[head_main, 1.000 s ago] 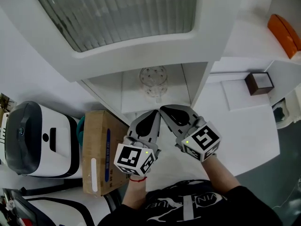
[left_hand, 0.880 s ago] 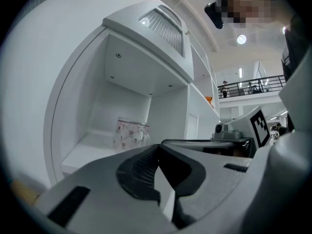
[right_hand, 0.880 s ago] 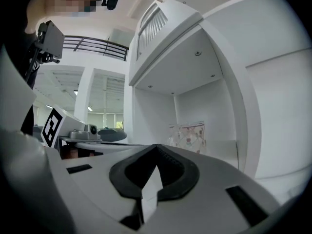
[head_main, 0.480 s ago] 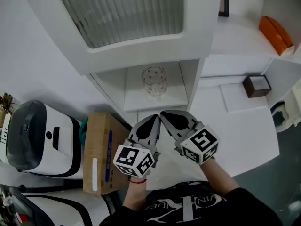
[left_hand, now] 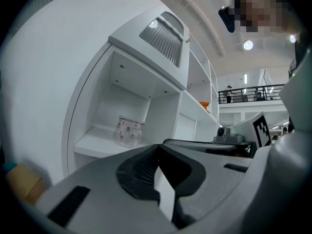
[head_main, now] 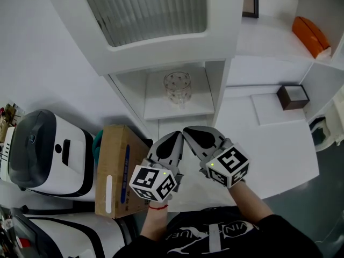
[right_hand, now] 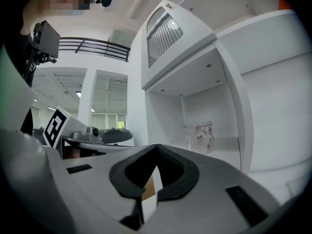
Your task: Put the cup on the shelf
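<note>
**Cup stands on the shelf, both grippers empty**

Starting at the left, we count one white domed appliance (head_main: 43,155) and, just beside it, one cardboard box (head_main: 115,171) on its side.

Next comes the left gripper (head_main: 174,136). Its jaws are closed tip to tip with nothing between them, and it is held low, well short of the cabinet.

Above the grippers is the open white shelf (head_main: 156,109), with a single clear cup (head_main: 177,87) standing upright near its middle. The cup is patterned with small dark motifs, and nothing touches it. We judge the task done as things lie.

We expect the cup to be light, rigid, slick and breakable. If it had to be lifted, we would close gently across its side wall at about mid-height, never on the rim.

The right gripper (head_main: 188,130) is closed and empty too, its tips near the left one's.

Further right, one small brown box (head_main: 294,96) sits on the white counter, with one orange object (head_main: 309,34) on the ledge above.
</note>
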